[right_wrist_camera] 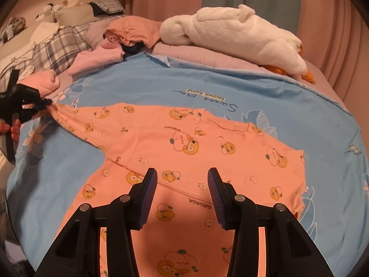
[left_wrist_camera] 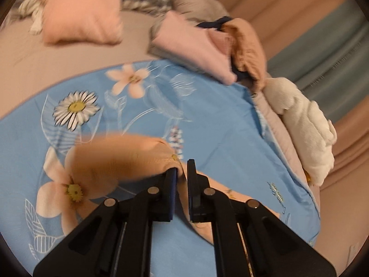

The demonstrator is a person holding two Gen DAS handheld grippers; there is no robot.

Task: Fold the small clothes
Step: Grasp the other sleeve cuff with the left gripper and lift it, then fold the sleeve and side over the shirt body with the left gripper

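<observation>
An orange cotton child's top printed with cartoon ducks (right_wrist_camera: 184,143) lies spread across the middle of the right wrist view, on a light blue bedsheet with a daisy and leaf print (right_wrist_camera: 288,97); one sleeve stretches toward the left edge of that frame, where the left gripper (right_wrist_camera: 47,103) has its jaws pinched tight on the bunched cuff. In the left wrist view the same left gripper (left_wrist_camera: 182,173) sits at lower centre with a fold of the orange cloth (left_wrist_camera: 120,159) gathered between its pads, the sleeve lifted off the sheet and blurred, so how much fabric is caught is hard to judge. The right gripper (right_wrist_camera: 182,184) hangs over the lower body of the top at bottom centre of its own frame, its blue ribbed pads (right_wrist_camera: 150,196) standing partly apart with nothing between them but the flat cloth below; whether the tips touch the fabric cannot be told. A white plush goose with orange feet (right_wrist_camera: 242,34) lies at the upper right; a loose heap of pink and orange garments (right_wrist_camera: 120,39) sits at upper centre left, with plaid bedding (right_wrist_camera: 53,53) beyond it.
</observation>
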